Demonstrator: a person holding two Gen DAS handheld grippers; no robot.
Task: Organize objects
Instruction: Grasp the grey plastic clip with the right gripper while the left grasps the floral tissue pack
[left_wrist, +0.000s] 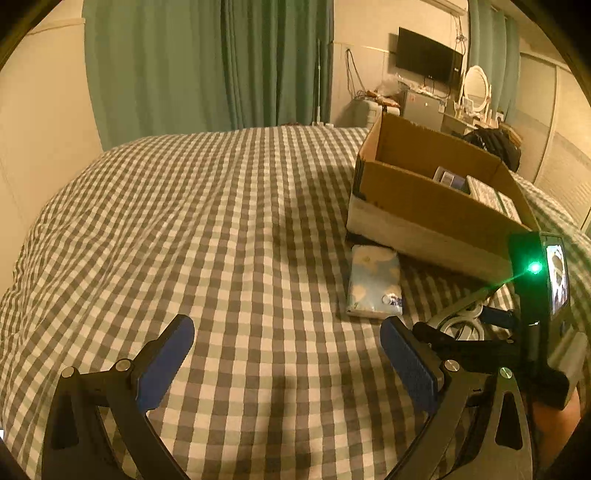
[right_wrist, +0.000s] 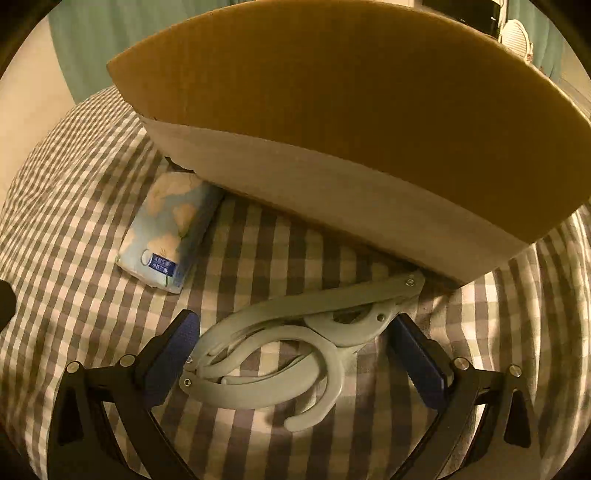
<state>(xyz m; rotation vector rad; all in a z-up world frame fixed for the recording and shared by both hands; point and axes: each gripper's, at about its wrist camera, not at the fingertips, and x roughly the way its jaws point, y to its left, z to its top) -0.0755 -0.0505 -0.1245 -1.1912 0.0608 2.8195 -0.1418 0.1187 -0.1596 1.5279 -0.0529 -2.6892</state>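
The right tongs (right_wrist: 295, 354) stand spread, straddling a folded grey hanger (right_wrist: 295, 347) lying on the checked bed (right_wrist: 74, 229) beside the cardboard box (right_wrist: 332, 122). The left tongs (left_wrist: 284, 362) gape empty; a tissue pack (left_wrist: 375, 280) touches the box.

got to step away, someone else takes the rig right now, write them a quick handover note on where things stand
Left tool: open, empty, over bare checked bedspread.
Right tool: open, straddling the folded grey hanger lying on the bed, not yet gripped.
Cardboard box: on the bed, a few items already inside.
Tissue pack: lying against the box's near wall, outside.
Left to do: close on the hanger and box it, then the tissue pack.
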